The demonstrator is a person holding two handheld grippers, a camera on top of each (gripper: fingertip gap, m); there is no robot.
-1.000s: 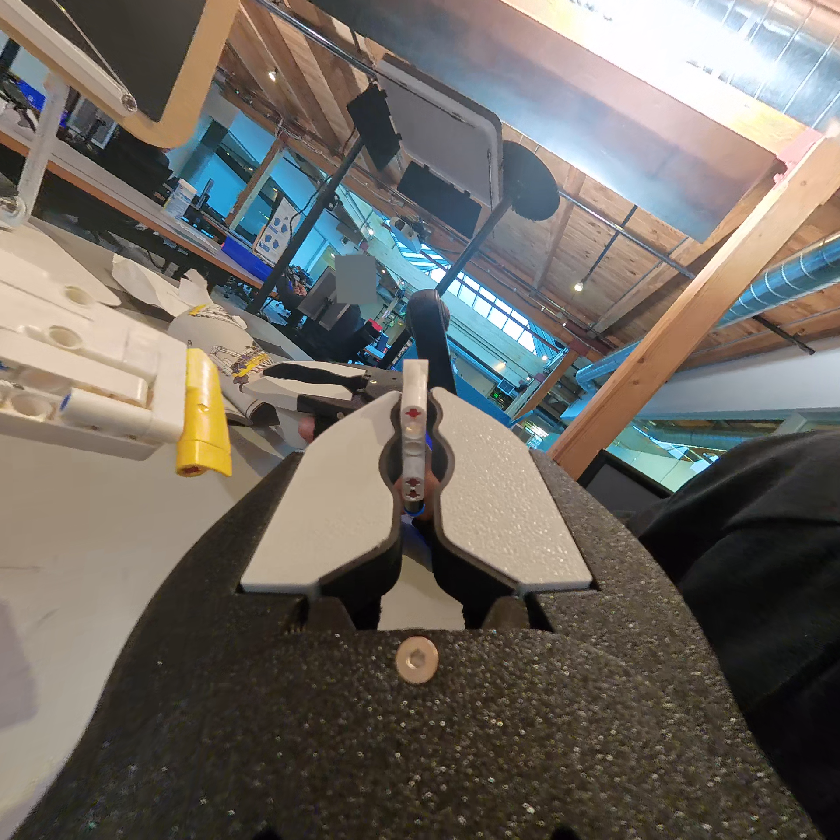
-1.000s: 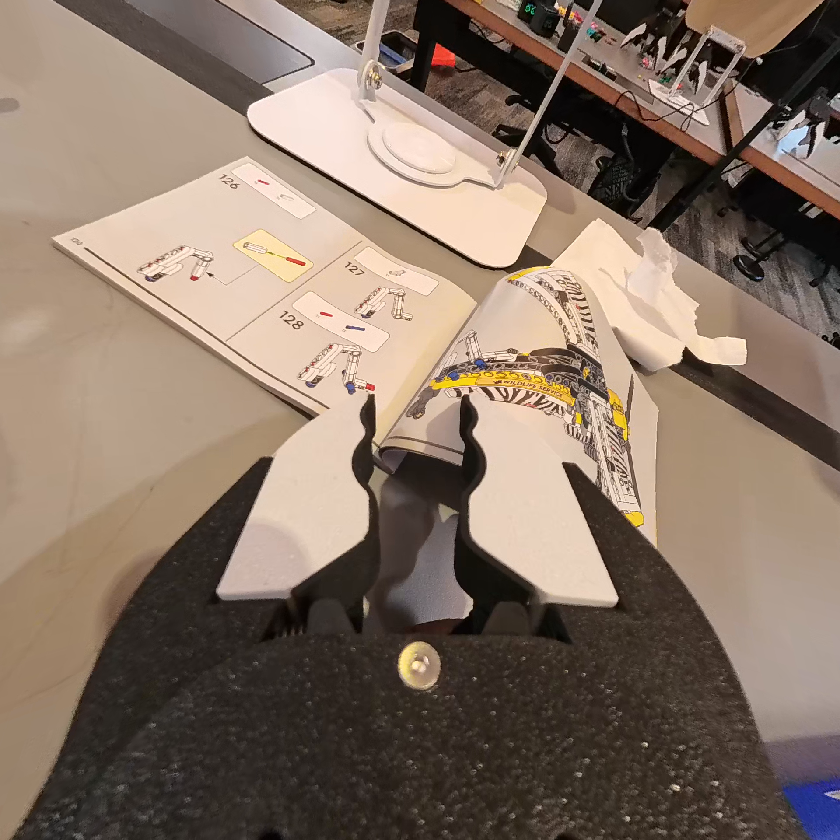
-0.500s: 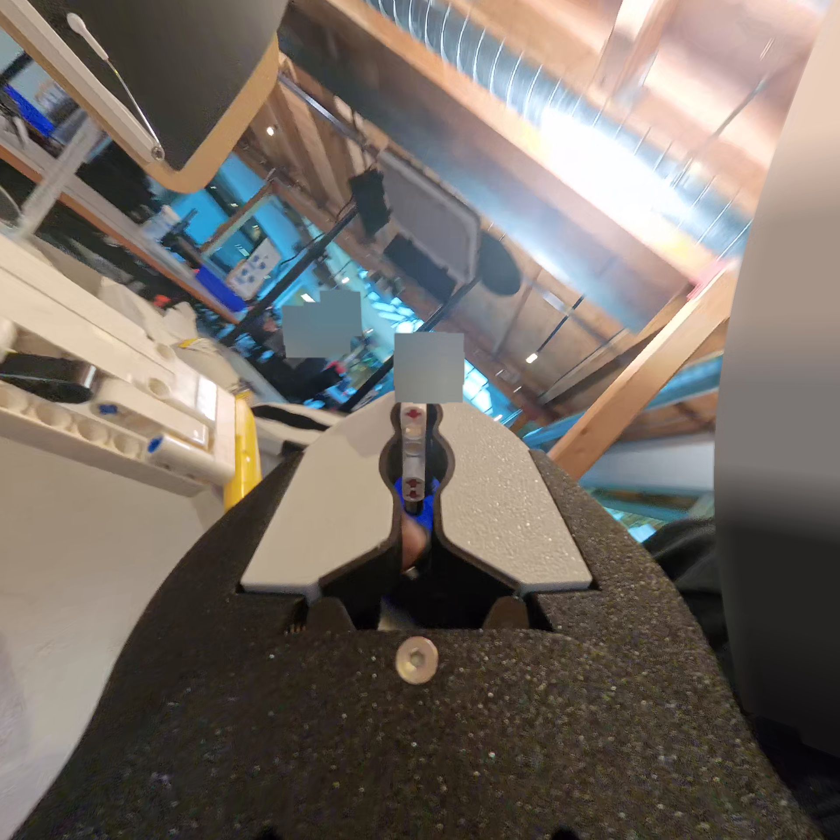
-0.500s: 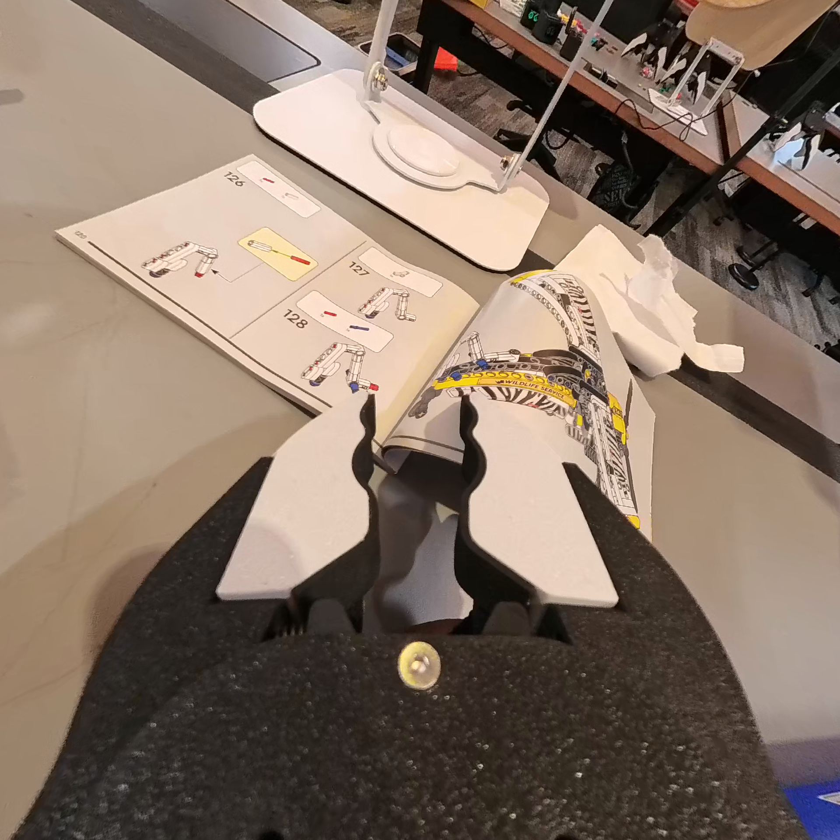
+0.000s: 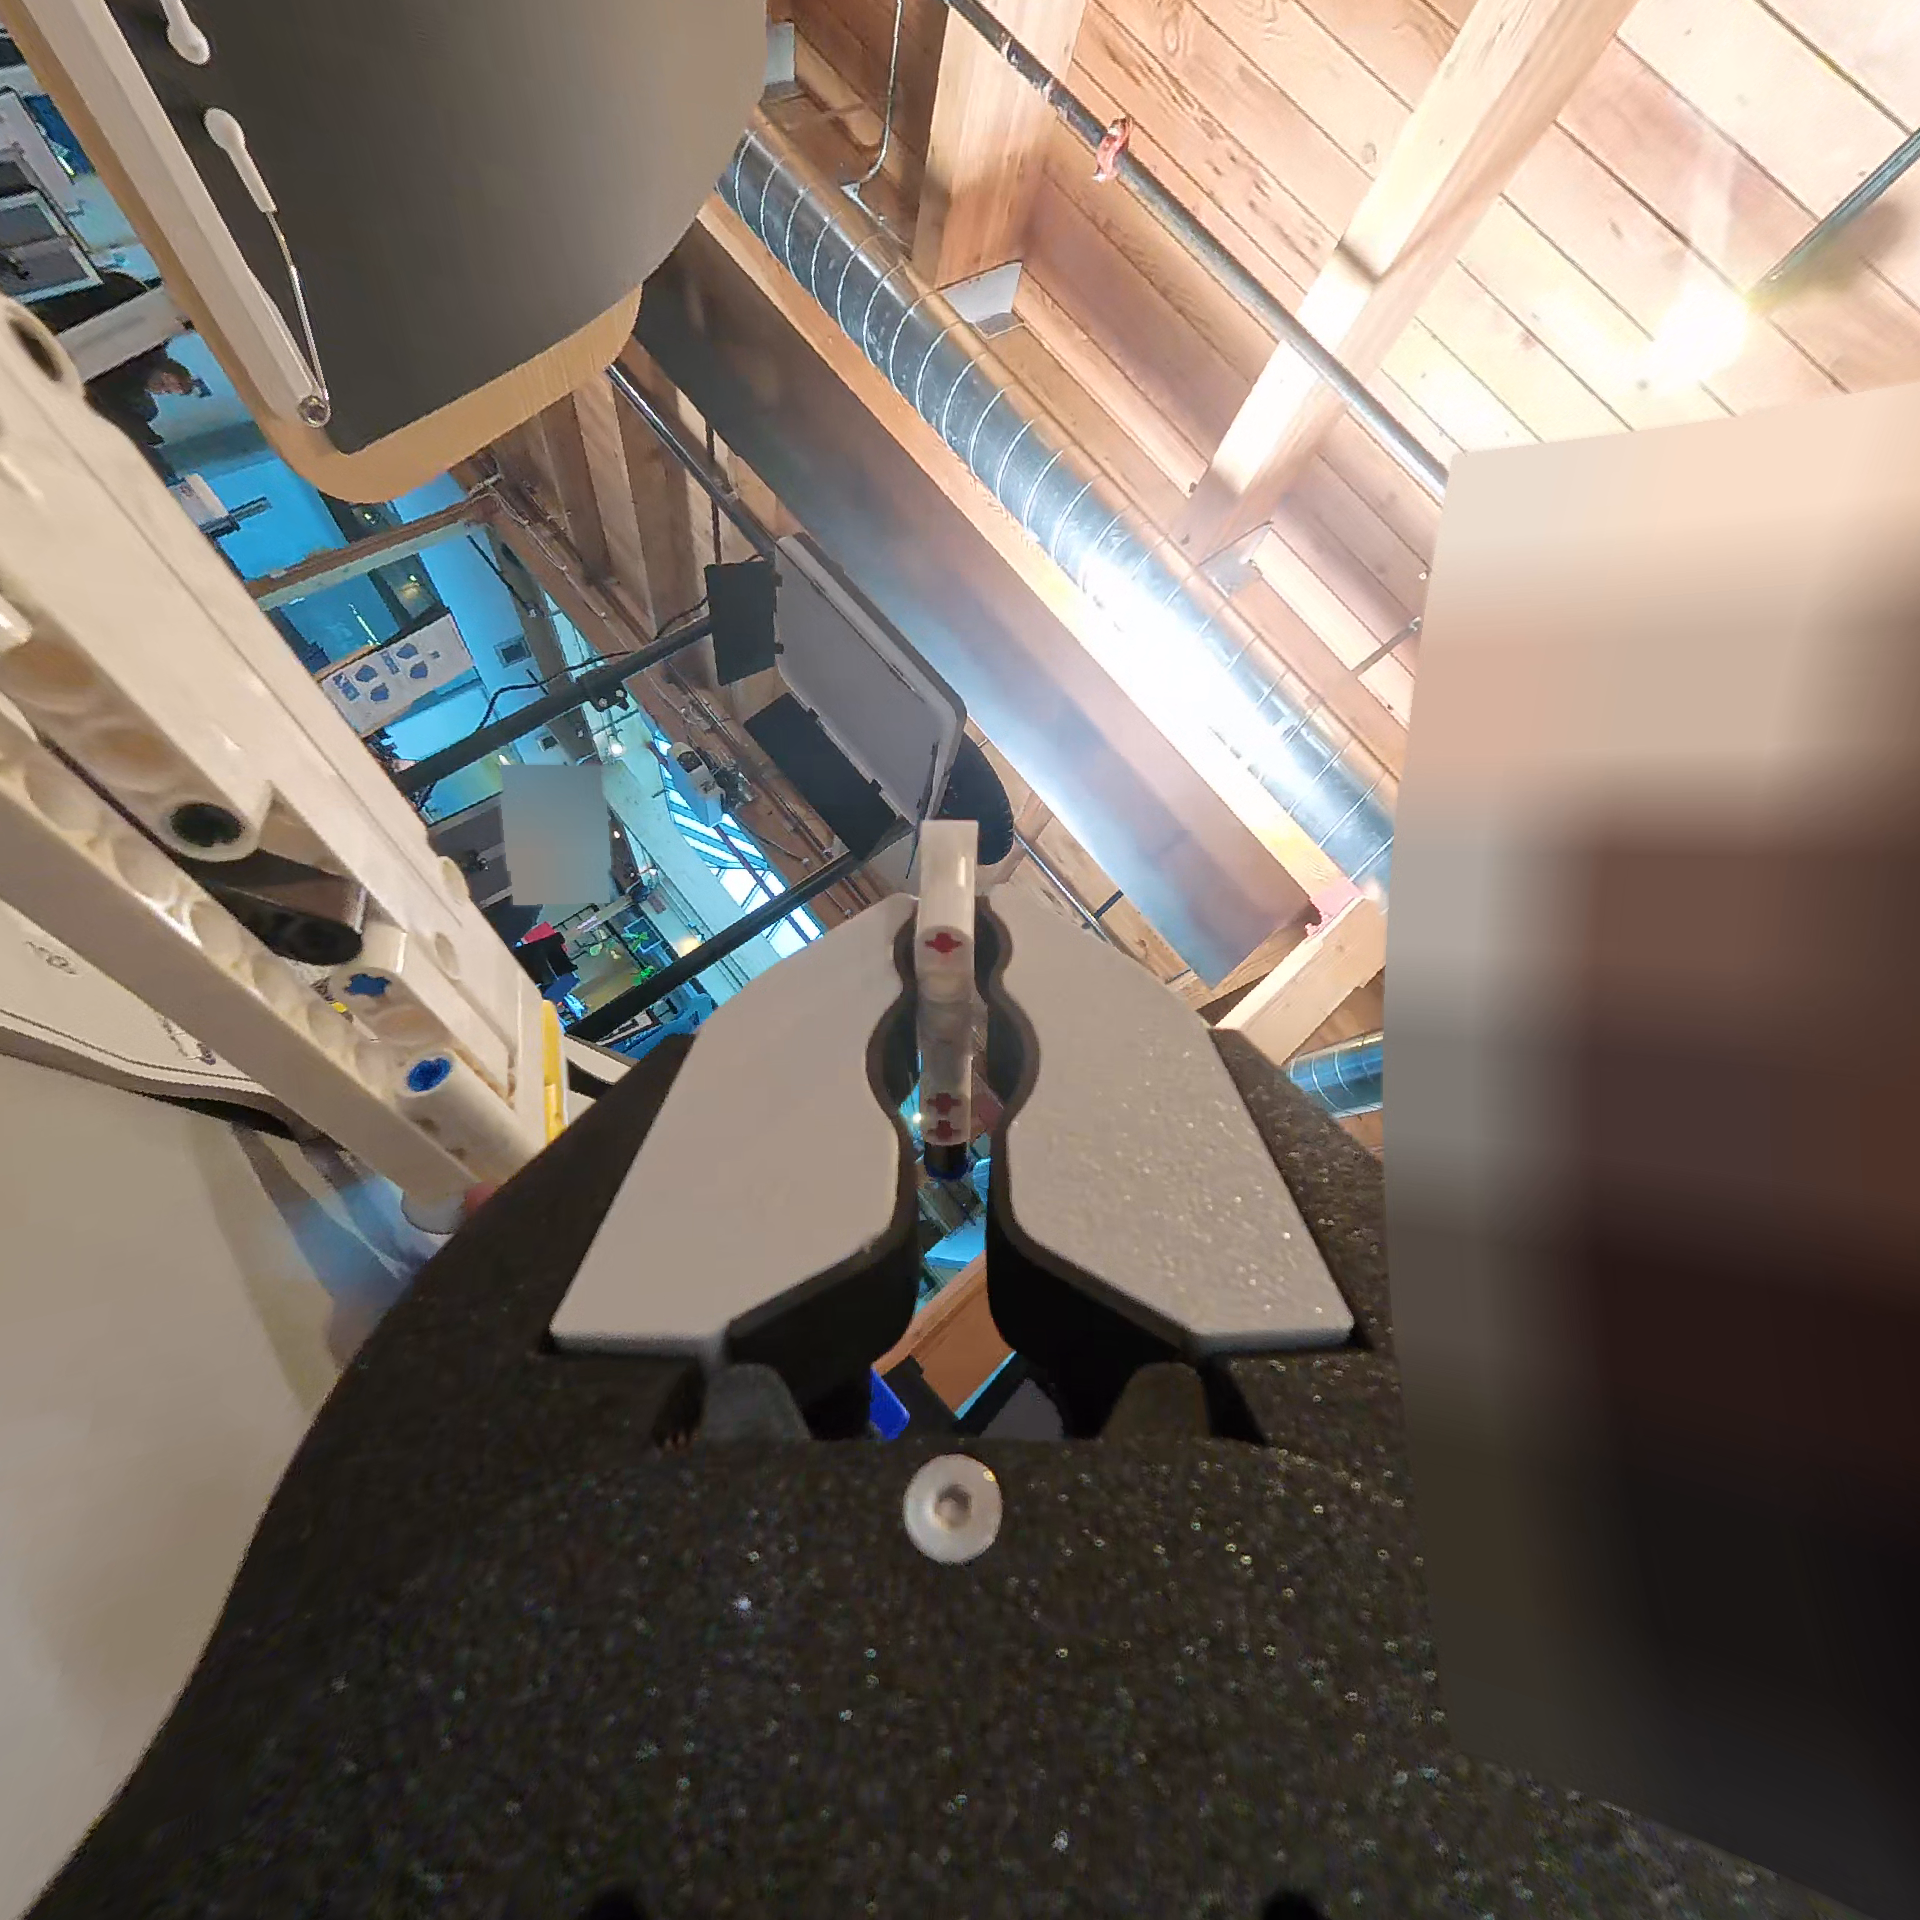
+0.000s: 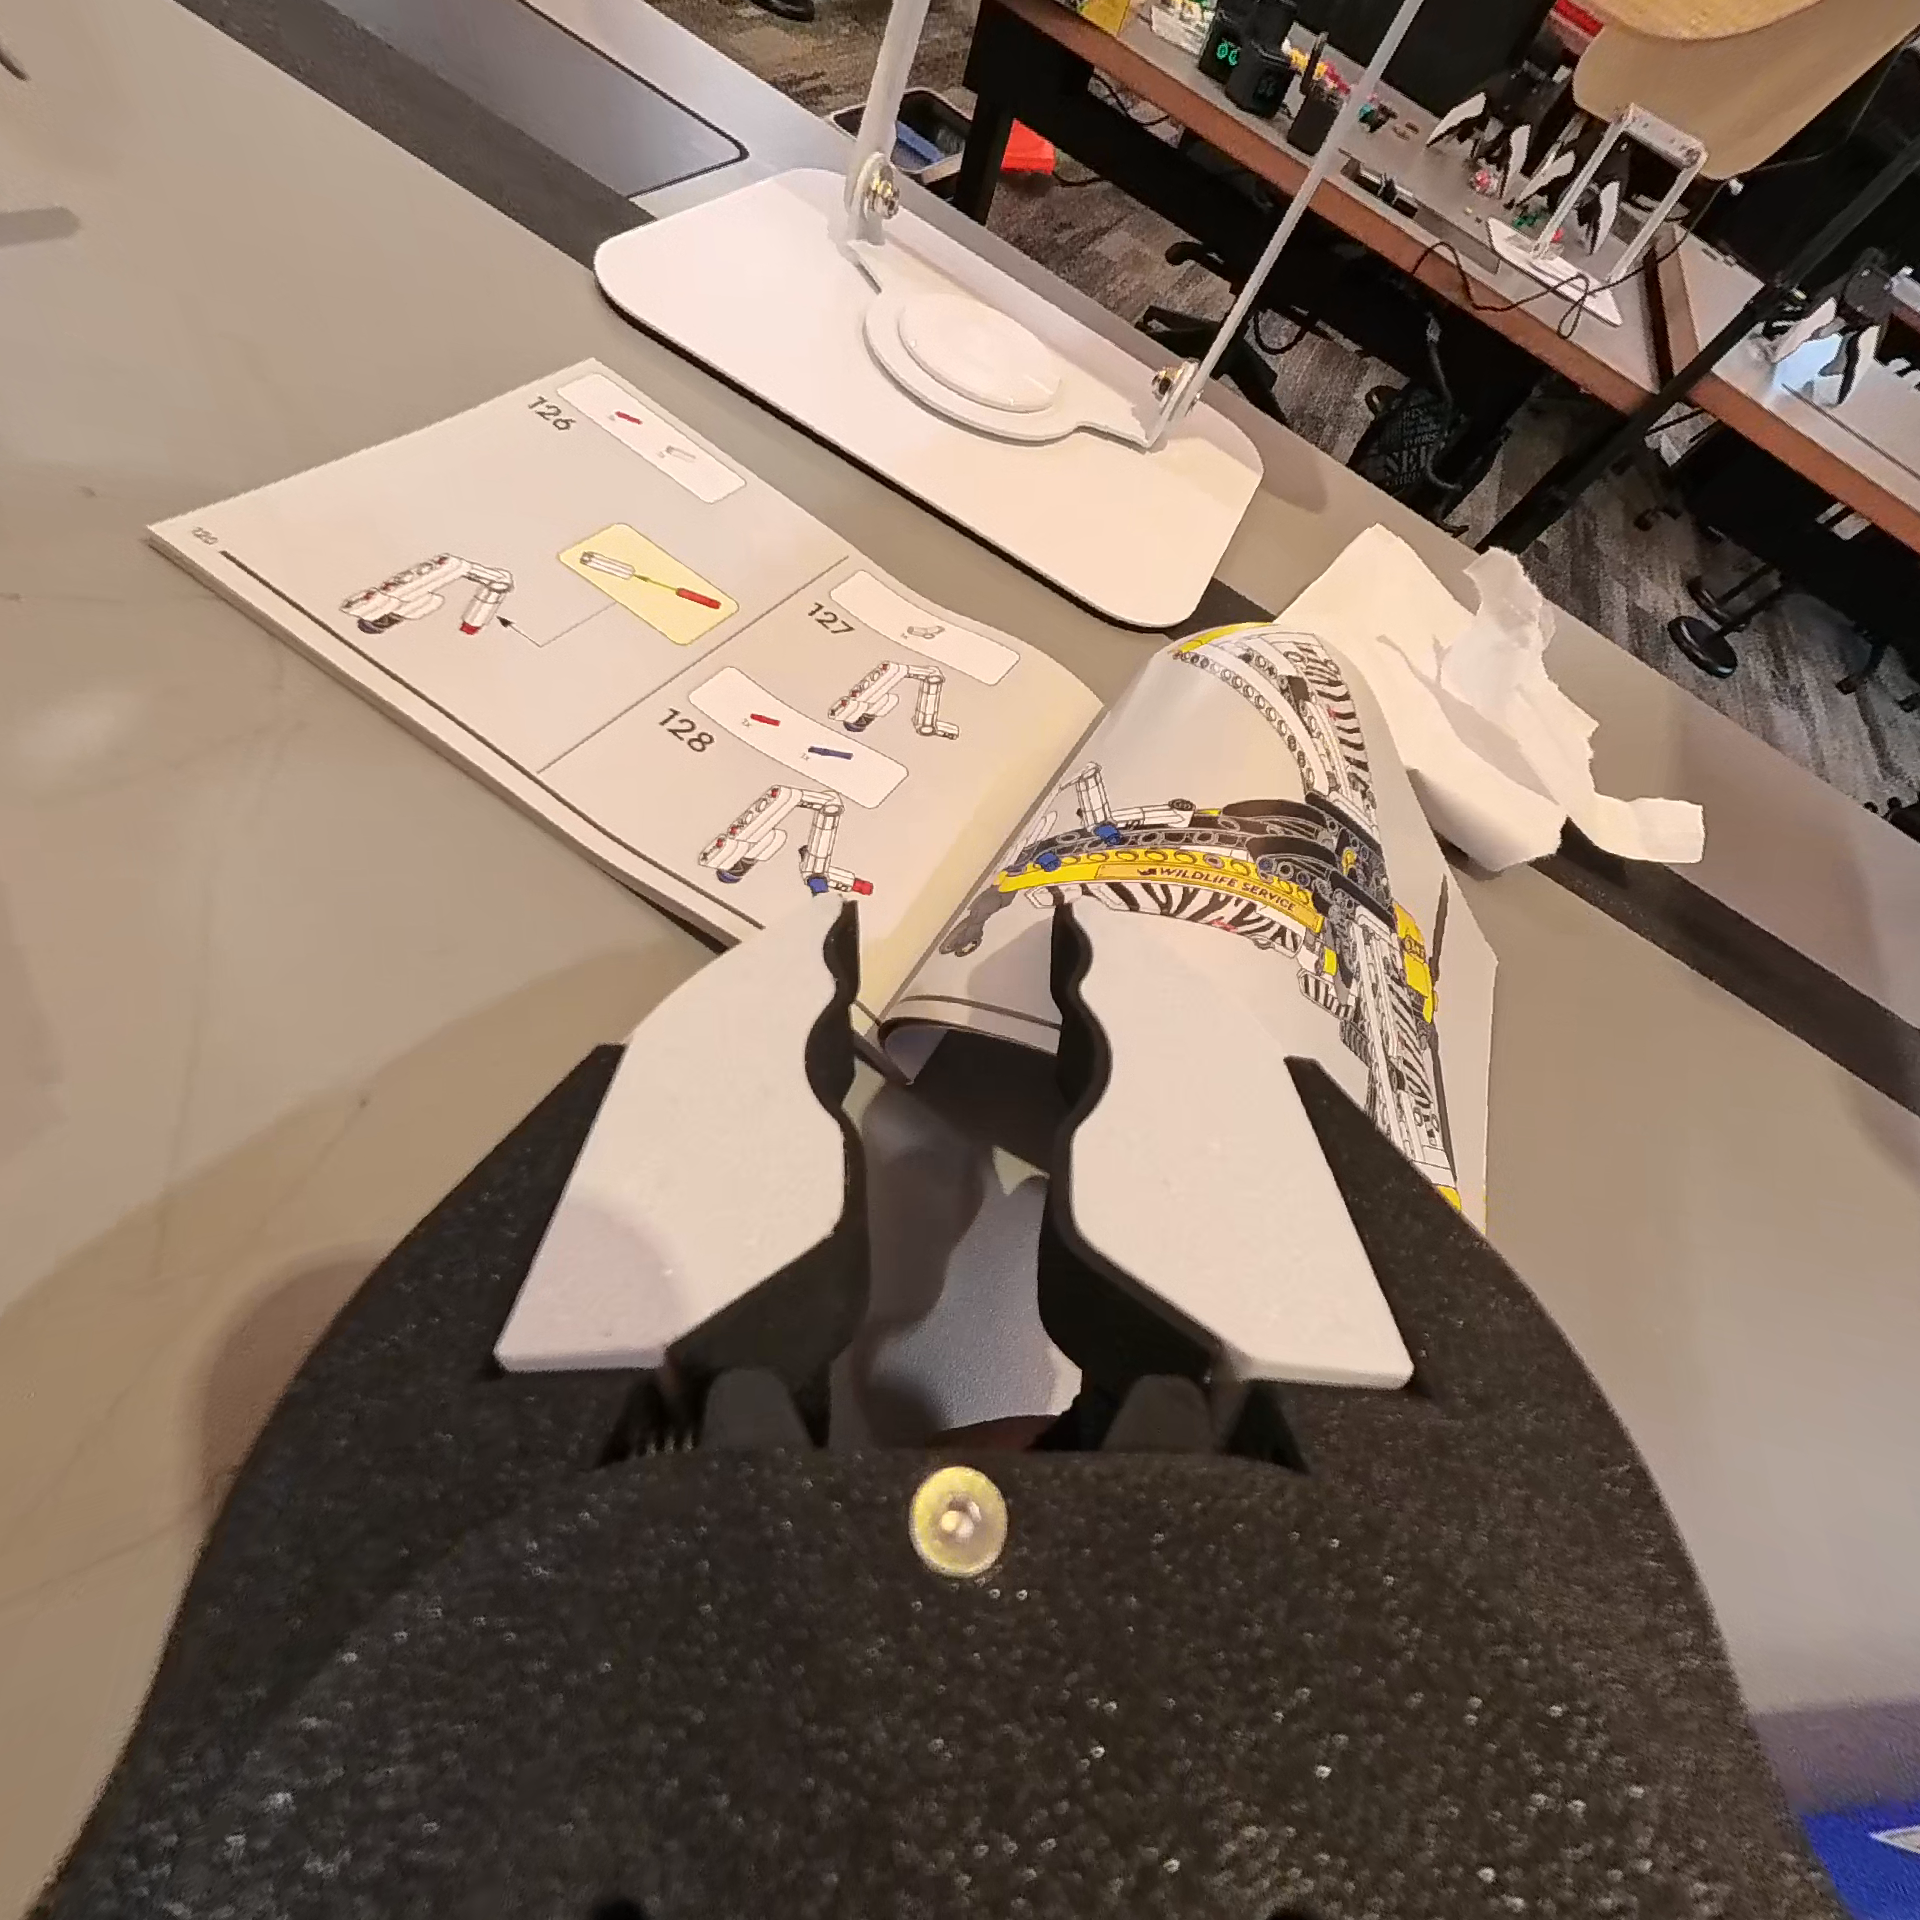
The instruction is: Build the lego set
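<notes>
Two grippers, two very different loads: my left gripper [image 5: 948, 971] is clamped on a slim white beam [image 5: 948, 935] studded with red pins, both grey fingers [image 5: 790, 1091] pressing its flanks, the beam's long axis running straight out along the fingers and its tip poking just past them toward the wooden ceiling. Just to that gripper's left, near but apart, stands a white building-brick assembly [image 5: 239, 852] with blue pins and a yellow edge. My right gripper [image 6: 951, 920] has its jaws apart with nothing between them, poised over the grey table [image 6: 208, 935]. Directly ahead of its tips lies an open instruction booklet [image 6: 582, 623], flat page to the left, curled page rising to the right. Beyond it sit a white lamp base [image 6: 935, 395] and torn white paper [image 6: 1475, 686].
</notes>
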